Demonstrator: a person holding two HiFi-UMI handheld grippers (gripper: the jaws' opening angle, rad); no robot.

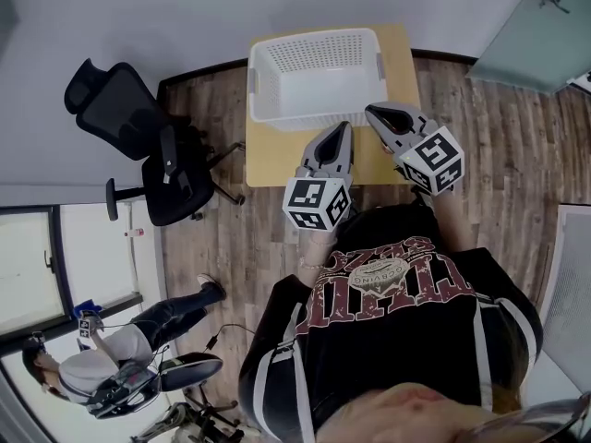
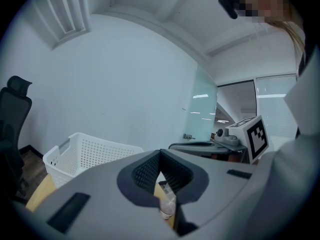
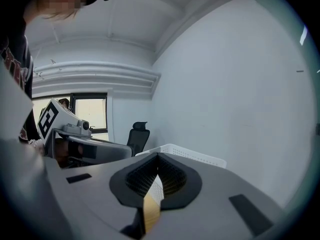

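Seen from above, a person holds two grey tools over the near half of a small wooden counter [image 1: 277, 160]. The left tool [image 1: 343, 129] and the right tool [image 1: 374, 111] each have their jaws closed tip to tip, gripping nothing. A white basket [image 1: 314, 37] sits just beyond them on the counter's far half. This looks like a hover before any contact; any grasp would need the jaws parted first. Only the head view shows inside the basket, where nothing is visible. The gripper views show just its mesh wall. A black office chair [image 1: 157, 155] stands to the left.

Right gripper [image 3: 158, 158], jaws together, faces a white basket [image 3: 202, 158].
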